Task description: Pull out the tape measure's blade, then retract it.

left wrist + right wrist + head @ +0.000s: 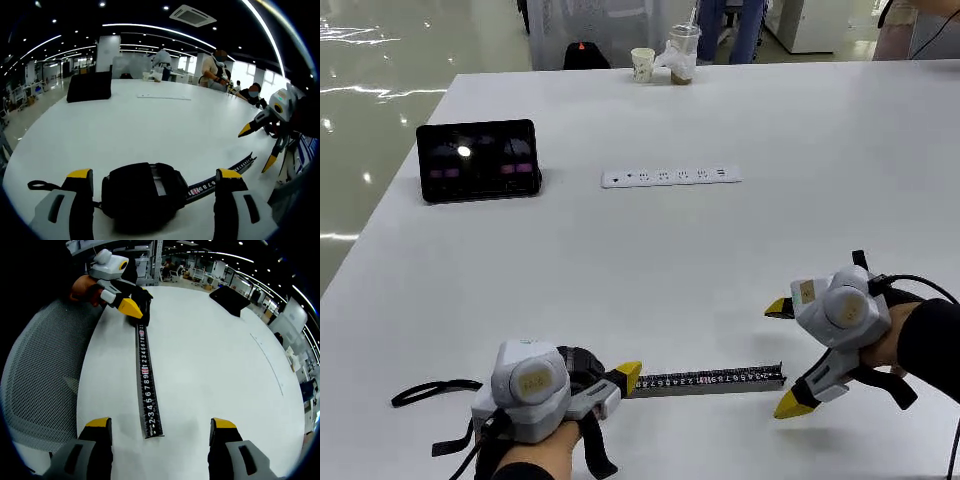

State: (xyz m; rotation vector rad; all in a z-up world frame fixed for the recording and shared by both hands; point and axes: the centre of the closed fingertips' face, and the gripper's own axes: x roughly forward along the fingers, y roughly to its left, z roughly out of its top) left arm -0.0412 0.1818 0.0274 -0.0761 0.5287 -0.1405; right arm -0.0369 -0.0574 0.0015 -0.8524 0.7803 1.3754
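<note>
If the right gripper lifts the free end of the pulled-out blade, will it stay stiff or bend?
The blade looks thin and narrow and lies flat along the table, so it would probably sag or buckle rather than stay straight. It likely weighs little. Its printed face looks smooth, so the right gripper may slip on it.

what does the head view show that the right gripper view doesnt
Head view: two cups at the table's far edge, and the right gripper seen from above with the hand holding it. Right gripper view: a grey mesh chair back beside the table, and the blade with readable numerals, its end lying loose between that gripper's open jaws. Both: the white table, the pulled-out blade, the black tape measure case, and the left gripper at the case.
</note>
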